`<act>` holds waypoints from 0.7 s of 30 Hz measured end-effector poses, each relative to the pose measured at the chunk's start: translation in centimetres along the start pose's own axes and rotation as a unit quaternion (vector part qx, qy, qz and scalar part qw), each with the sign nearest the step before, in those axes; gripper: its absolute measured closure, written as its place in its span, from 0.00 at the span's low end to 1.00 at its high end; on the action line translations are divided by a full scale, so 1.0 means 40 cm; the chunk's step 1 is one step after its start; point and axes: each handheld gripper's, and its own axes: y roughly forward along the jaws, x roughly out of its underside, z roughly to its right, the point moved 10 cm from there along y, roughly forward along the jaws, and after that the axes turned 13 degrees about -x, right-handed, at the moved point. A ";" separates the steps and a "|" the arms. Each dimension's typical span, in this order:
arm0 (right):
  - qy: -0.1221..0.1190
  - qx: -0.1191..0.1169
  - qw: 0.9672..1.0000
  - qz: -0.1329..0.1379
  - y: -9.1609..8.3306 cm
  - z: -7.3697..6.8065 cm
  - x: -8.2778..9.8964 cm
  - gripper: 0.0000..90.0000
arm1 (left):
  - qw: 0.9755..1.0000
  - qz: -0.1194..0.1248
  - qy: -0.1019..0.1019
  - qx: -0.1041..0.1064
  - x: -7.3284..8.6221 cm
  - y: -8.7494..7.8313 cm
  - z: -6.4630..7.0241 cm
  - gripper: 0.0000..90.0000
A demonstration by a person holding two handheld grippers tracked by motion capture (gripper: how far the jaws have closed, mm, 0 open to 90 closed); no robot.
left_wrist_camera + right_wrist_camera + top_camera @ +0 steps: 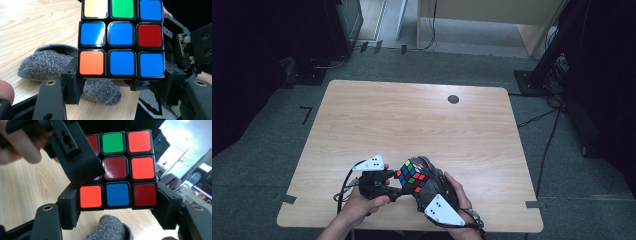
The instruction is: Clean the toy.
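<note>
A scrambled Rubik's cube point(412, 176) is held in the air just above the table's near edge, between both hands. My left gripper point(396, 181) comes in from the left and is shut on the cube point(121, 37), its jaws clamping the bottom row of the mostly blue face. My right gripper point(426, 189) comes from the right and grips the cube point(117, 167) across the bottom row of a red and orange face. In the right gripper view, a jaw of the left gripper point(75, 152) covers the cube's left column. A grey sock point(45, 62) lies on the table under the cube.
The wooden table point(412, 115) has a small black disc point(453, 99) near its far right corner. The near edge runs right under the hands. Cables and a dark stand point(537, 75) are on the floor at the right.
</note>
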 end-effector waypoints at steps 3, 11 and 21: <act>0.002 -0.004 1.000 -0.003 -0.004 -0.002 0.000 0.39 | 1.000 -0.001 -0.007 0.009 0.000 0.002 0.000 0.37; 0.069 -0.013 0.997 -0.007 -0.016 0.018 0.027 0.39 | 0.998 0.046 0.004 -0.036 -0.028 -0.033 -0.048 0.14; 0.212 -0.026 0.977 0.014 -0.048 0.061 0.012 0.39 | 0.959 0.074 0.200 -0.188 0.011 -0.025 -0.097 0.15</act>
